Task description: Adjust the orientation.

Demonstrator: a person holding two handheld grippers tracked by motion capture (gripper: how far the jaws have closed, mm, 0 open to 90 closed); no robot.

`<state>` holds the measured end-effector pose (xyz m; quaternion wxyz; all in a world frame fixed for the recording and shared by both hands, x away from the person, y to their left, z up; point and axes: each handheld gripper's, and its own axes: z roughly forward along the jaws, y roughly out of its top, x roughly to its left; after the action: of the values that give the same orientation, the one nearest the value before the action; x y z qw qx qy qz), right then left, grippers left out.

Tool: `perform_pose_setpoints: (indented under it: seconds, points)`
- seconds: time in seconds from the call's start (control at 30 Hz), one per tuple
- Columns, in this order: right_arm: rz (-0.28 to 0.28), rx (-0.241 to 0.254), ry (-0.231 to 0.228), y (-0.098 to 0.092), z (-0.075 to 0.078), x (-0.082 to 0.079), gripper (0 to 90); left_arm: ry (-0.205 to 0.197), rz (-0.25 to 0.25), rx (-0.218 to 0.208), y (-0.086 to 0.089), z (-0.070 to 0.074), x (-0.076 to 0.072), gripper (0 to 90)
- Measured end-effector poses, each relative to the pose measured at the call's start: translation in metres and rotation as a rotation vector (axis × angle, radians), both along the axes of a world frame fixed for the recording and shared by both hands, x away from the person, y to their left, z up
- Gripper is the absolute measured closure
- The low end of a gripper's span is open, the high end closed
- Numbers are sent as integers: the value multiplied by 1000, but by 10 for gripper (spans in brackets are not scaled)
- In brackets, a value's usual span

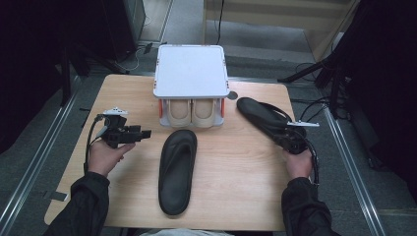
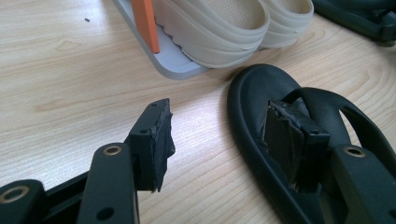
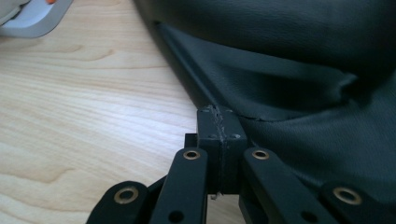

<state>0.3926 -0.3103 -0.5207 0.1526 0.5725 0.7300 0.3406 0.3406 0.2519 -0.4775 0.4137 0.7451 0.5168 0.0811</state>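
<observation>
Two black sandals lay on the wooden table, one flat at the middle with the left gripper spread wide just beside its toe. Behind it stood a grey shoe rack holding beige slippers. At the right, the right gripper was pressed together against the other sandal; whether it pinched any of it I could not tell.

No text, label, brand, number or sign can be read on anything in these pictures.
</observation>
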Motion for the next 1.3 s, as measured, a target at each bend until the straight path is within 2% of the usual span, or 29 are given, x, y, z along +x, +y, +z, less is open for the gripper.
perform_pose_setpoints:
  seconds: [0.3, 0.53, 0.67, 0.77, 0.83, 0.9, 1.07, 1.3]
  points:
    - [-48, 16, -2, -20, 1, 19, 900, 11, -11, 29, 0, 0, -4, 436]
    - [-66, 23, 8, -28, 2, 35, 900, -17, -8, 8, 5, 2, -15, 435]
    - [-73, 21, 5, -30, 2, 43, 900, -4, 4, 17, 8, 0, -19, 436]
    - [-83, 23, 19, -29, 4, 45, 900, -8, 11, 14, 11, 1, -21, 435]
    - [-86, 51, 29, -28, 8, 45, 900, -4, 15, 19, 12, 0, -22, 436]
    - [-75, 68, 18, -23, 14, 43, 900, 1, 16, 25, 13, -1, -22, 437]
    - [-45, 88, -17, -8, 24, 41, 900, 1, 15, 24, 12, 0, -22, 436]
    - [11, 98, -45, 17, 33, 47, 900, 4, 28, 40, 15, -2, -29, 435]
